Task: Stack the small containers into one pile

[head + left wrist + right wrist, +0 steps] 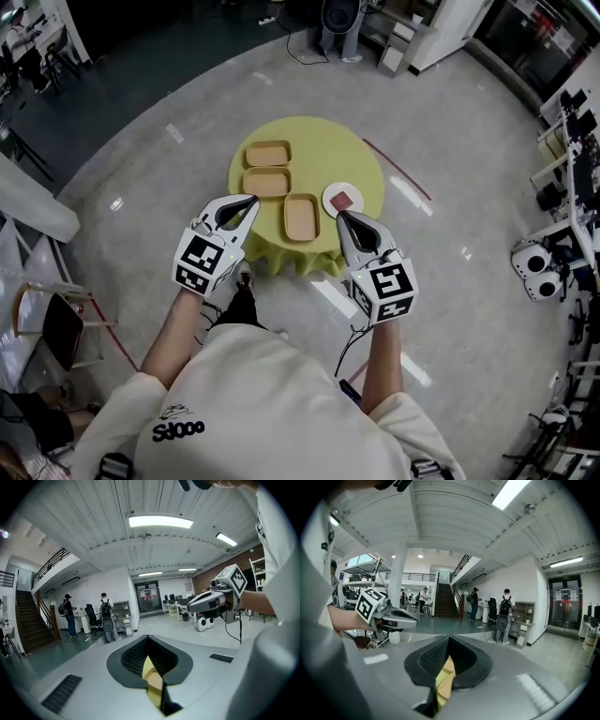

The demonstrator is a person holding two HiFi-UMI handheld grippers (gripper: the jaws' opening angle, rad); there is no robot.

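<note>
Grey concrete floor surrounds the small round table [349, 155] under its yellow-green cloth. On it lie three tan containers: the far container [268, 153], the middle container [267, 182] just beside it, and the near container [301, 217] next to a white plate [343, 199]. Your left gripper [250, 200], jaws together and empty, points just left of the near container. Your right gripper [341, 217], likewise closed on nothing, points just right of it, at the plate's near edge.

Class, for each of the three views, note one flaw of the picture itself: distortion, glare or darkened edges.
Head view: fisheye bends the floor outwards, and pale streaks of glare lie on it beside the round table. Left gripper view: black corners, bowed ceiling panels, a washed-out ceiling lamp. Right gripper view: the same dark rim, a blown-out strip light at the top.
</note>
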